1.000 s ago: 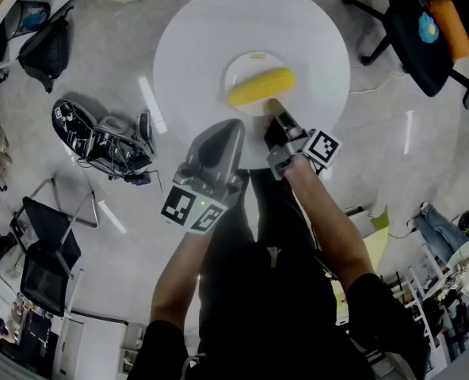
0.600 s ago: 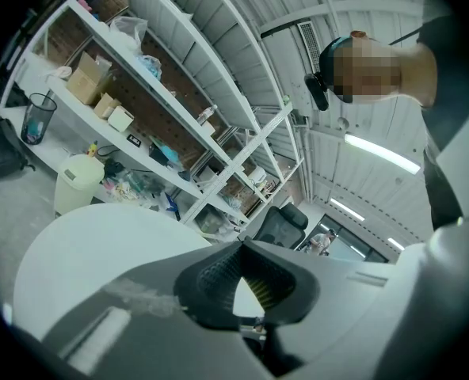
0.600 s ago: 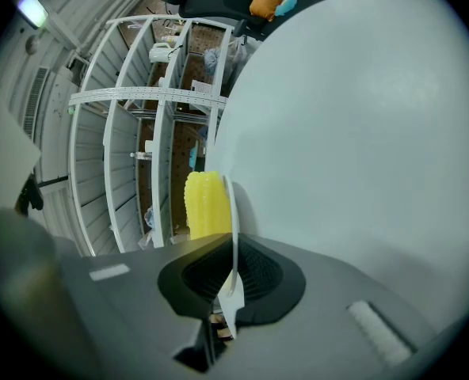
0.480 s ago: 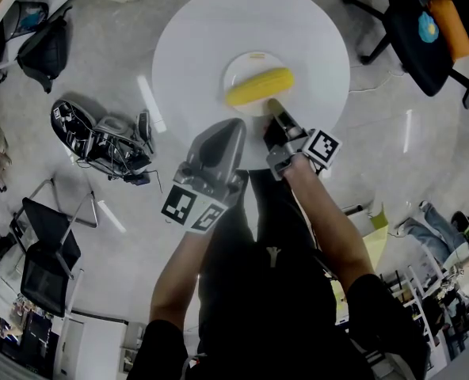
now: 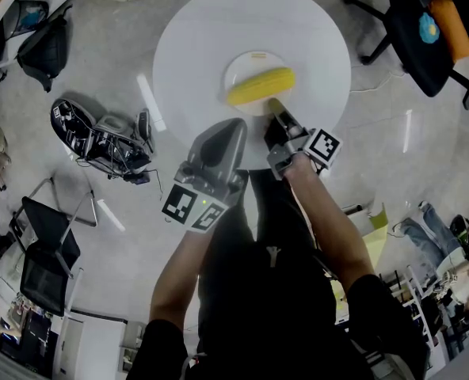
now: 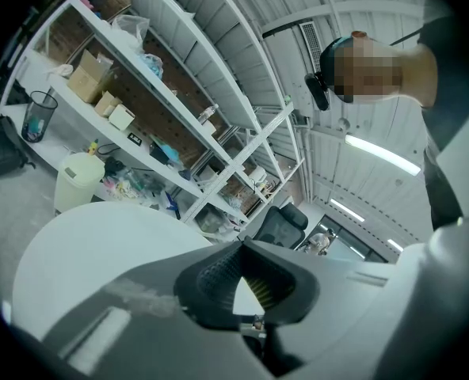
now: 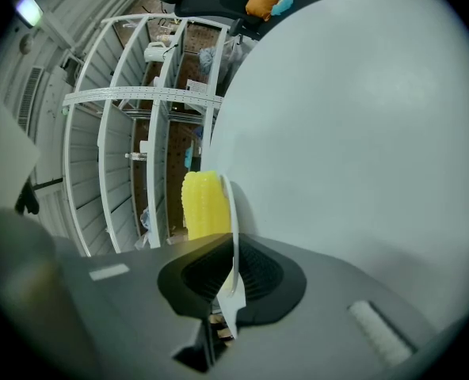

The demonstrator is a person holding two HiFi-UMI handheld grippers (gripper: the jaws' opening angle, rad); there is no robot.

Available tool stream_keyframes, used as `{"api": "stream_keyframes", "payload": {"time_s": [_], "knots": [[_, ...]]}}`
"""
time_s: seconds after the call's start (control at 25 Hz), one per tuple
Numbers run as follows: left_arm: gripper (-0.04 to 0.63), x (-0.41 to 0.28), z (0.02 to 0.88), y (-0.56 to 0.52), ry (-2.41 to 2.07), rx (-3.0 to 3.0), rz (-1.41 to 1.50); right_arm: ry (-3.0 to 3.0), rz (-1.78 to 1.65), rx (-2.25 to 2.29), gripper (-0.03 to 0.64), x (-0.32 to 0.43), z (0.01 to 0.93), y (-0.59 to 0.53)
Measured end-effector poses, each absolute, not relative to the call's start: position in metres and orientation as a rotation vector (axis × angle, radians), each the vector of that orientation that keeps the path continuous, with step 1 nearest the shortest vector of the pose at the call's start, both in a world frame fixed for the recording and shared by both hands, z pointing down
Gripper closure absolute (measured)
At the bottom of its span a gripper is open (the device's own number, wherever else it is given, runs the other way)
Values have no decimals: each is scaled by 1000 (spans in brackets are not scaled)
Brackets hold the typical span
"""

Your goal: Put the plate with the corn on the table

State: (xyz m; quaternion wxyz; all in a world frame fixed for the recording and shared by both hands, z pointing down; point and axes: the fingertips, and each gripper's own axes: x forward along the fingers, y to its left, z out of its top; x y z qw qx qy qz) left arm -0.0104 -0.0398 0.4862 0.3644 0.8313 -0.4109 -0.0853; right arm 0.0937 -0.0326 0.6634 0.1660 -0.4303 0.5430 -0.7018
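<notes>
Nothing had shifted: our right gripper (image 5: 274, 109) still pinched the plate (image 5: 254, 56) by its near rim, with the corn (image 5: 260, 86) just beyond the fingers. The plate seemingly sat on the table (image 5: 203, 30), so only the release remained. Our left gripper (image 5: 226, 129) stayed pressed together, empty.

Grey floor (image 5: 425, 157). Black office chair (image 5: 413, 30) upper right, folding chair (image 5: 48, 264) lower left. White open shelving (image 6: 163, 109); ceiling strip light (image 6: 381, 155).

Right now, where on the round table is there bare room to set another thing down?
The table is bare along its far edge beyond the plate and on both sides of it. The near edge is crowded: the right gripper clamps the plate's rim and the left gripper hovers beside it.
</notes>
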Motion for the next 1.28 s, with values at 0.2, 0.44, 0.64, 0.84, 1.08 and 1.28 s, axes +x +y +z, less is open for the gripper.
{"api": "stream_keyframes", "payload": {"time_s": [0.2, 0.44, 0.64, 0.84, 1.08, 1.28], "knots": [[592, -11, 488, -38, -1055, 2133, -220, 1538, -2009, -1239, 592, 94, 665, -31], [592, -14, 489, -39, -1059, 2131, -217, 1531, -2011, -1234, 592, 92, 663, -32], [592, -13, 489, -38, -1057, 2133, -219, 1532, -2016, -1261, 591, 93, 665, -31], [592, -11, 488, -37, -1056, 2140, -215, 1503, -2035, -1290, 588, 93, 664, -31], [592, -13, 488, -38, -1057, 2135, -221, 1484, -2050, -1308, 584, 92, 663, -31], [592, -14, 489, -38, -1060, 2129, -224, 1487, -2052, -1325, 584, 93, 664, -31]]}}
